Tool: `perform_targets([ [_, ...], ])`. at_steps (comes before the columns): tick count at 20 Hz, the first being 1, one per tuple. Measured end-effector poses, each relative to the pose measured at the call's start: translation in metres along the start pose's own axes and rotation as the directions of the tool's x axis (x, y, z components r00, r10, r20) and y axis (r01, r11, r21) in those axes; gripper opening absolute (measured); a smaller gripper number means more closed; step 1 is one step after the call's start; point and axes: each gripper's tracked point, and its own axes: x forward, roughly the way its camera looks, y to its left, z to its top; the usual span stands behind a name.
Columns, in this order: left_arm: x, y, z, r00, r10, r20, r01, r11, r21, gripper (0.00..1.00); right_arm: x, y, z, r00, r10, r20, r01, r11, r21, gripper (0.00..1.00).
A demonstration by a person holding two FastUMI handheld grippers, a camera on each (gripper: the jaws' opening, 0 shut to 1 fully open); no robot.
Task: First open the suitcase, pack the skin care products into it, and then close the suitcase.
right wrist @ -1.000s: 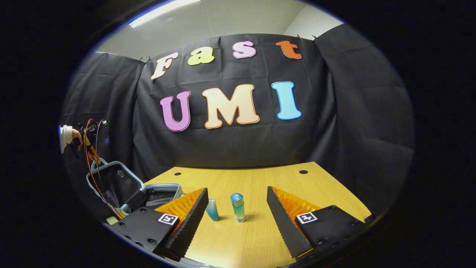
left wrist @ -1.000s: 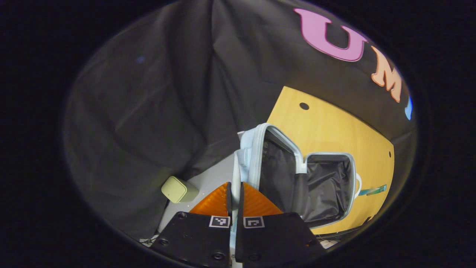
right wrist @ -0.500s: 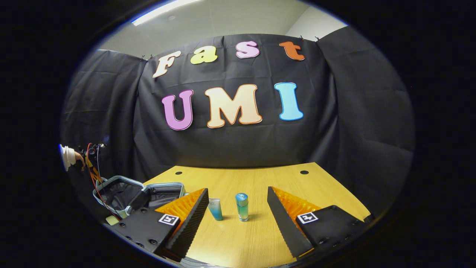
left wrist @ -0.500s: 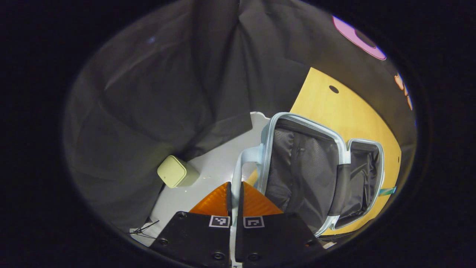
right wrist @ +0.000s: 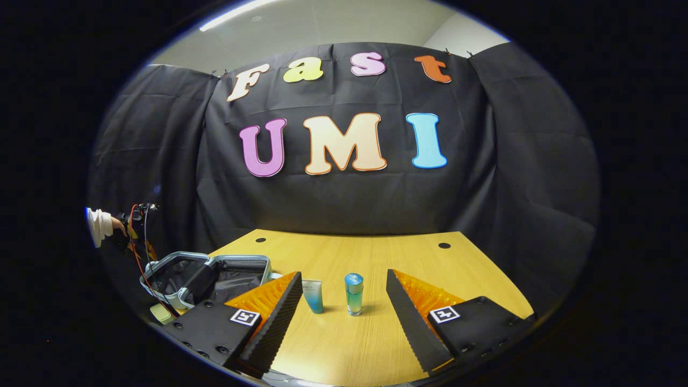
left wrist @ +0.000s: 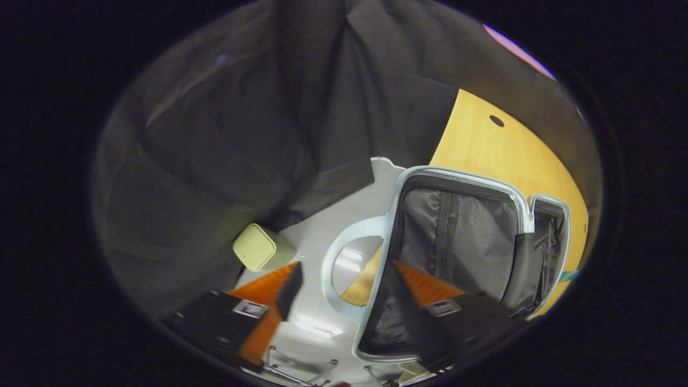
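Now the yellow wooden table (right wrist: 376, 333) carries everything; the pale blue hard-shell suitcase with dark mesh lining (left wrist: 457, 236) lies wide open at the table's left edge, lid half hanging past that edge over the white floor (left wrist: 322, 226), base half on the wood. In the right gripper view the same suitcase (right wrist: 215, 274) sits at the table's left edge, both halves spread. Its pale blue loop handle (left wrist: 344, 269) sticks out from the lid rim, free, between the left gripper's spread fingers. Left gripper (left wrist: 344, 279) jaws wide apart, holding nothing, hovering over the handle and lid rim. Right gripper (right wrist: 344, 301) jaws also wide apart, empty, low over the table's near edge. Small pale green box (left wrist: 258, 247) on the floor, well apart from the suitcase. Two skin care products stand upright mid-table, between the right gripper's fingers but farther off: blue-capped teal glass bottle (right wrist: 354, 294) and, just beside it on the suitcase side, a small white-to-teal tube (right wrist: 313, 296). A white-sleeved hand (right wrist: 102, 226) holds the other gripper above the suitcase
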Motion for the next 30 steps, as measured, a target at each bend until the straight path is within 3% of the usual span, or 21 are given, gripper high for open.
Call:
perform_targets([
  [1,-0.013,-0.005,0.002,0.999,0.019,0.026,-0.02,0.999,0.05,0.96,0.004,0.0,-0.002,1.0,0.009,-0.006,-0.009,1.0,0.008,0.98],
  [2,-0.026,-0.011,0.003,0.998,0.026,0.054,-0.03,0.995,0.091,0.99,0.006,0.001,-0.005,1.0,0.015,-0.013,-0.015,1.0,0.011,0.97],
  [4,-0.053,-0.045,0.001,0.994,-0.003,0.108,-0.014,0.987,0.16,0.96,0.012,-0.001,-0.01,0.999,0.027,-0.022,-0.027,1.0,0.009,0.98],
  [7,-0.09,-0.125,-0.021,0.985,-0.109,0.134,0.069,0.96,0.271,0.97,0.021,-0.007,-0.018,0.997,0.062,-0.048,-0.062,0.998,0.01,0.98],
  [11,-0.139,-0.257,-0.058,0.946,-0.287,0.15,0.202,0.885,0.418,0.97,0.034,-0.021,-0.027,0.993,0.095,-0.073,-0.095,0.995,-0.001,0.98],
  [14,-0.168,-0.355,-0.089,0.903,-0.404,0.147,0.277,0.808,0.52,0.96,0.038,-0.032,-0.036,0.989,0.113,-0.099,-0.114,0.993,-0.009,0.98],
  [20,-0.188,-0.503,-0.157,0.844,-0.535,0.045,0.43,0.724,0.539,0.96,0.037,-0.07,-0.056,0.984,0.1,-0.148,-0.103,0.995,-0.01,0.98],
  [24,-0.177,-0.558,-0.162,0.838,-0.541,0.064,0.436,0.737,0.517,0.94,0.037,-0.098,-0.065,0.983,0.077,-0.164,-0.078,0.997,-0.002,0.98],
  [30,-0.148,-0.589,-0.159,0.861,-0.491,0.135,0.403,0.819,0.409,0.94,0.05,-0.137,-0.074,0.982,0.051,-0.184,-0.059,0.998,-0.035,0.98],
])
